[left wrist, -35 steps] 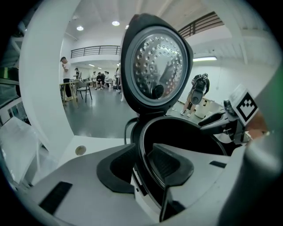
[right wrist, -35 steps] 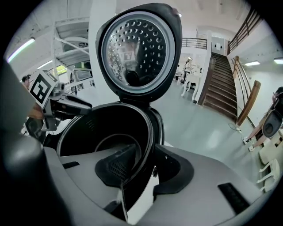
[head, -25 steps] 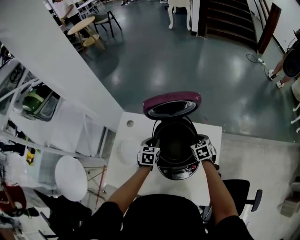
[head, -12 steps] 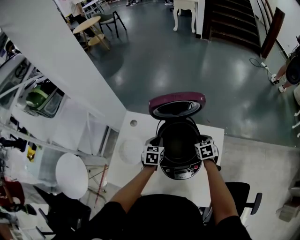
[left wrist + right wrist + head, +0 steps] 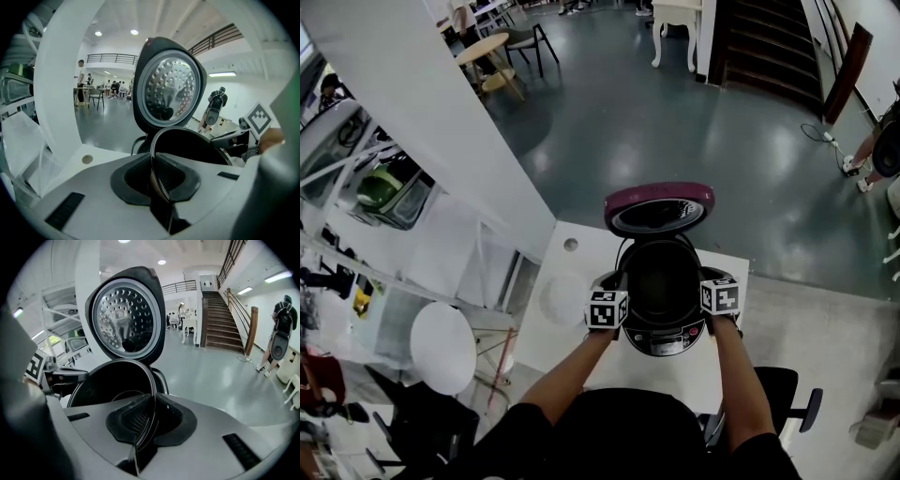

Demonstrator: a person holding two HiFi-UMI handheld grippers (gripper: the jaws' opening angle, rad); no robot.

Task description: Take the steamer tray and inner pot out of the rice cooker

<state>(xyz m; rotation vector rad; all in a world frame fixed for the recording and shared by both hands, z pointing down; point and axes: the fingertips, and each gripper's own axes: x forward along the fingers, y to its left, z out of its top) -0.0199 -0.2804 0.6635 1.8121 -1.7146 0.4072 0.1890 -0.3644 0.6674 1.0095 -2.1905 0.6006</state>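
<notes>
Both jaws just closed, gripping steamer tray (image 5: 110,380)

- steamer tray (image 5: 110,380): black, round, with a thin dark rim and a deep dark hollow. its rim runs edge-on between the pads of the left gripper (image 5: 157,187) on one side and the right gripper (image 5: 147,427) on the opposite side. both pairs of jaws have just been closing, and their pads press on the rim.
- rice cooker (image 5: 664,339): dark body standing upright, just below and beyond both sets of fingertips.
- lid (image 5: 658,206): maroon outside and standing open beyond the tray's far rim. its silvery inner plate, with holes and a dark centre knob, faces the fingers.
- inner pot: cannot be made out under the tray.
</notes>
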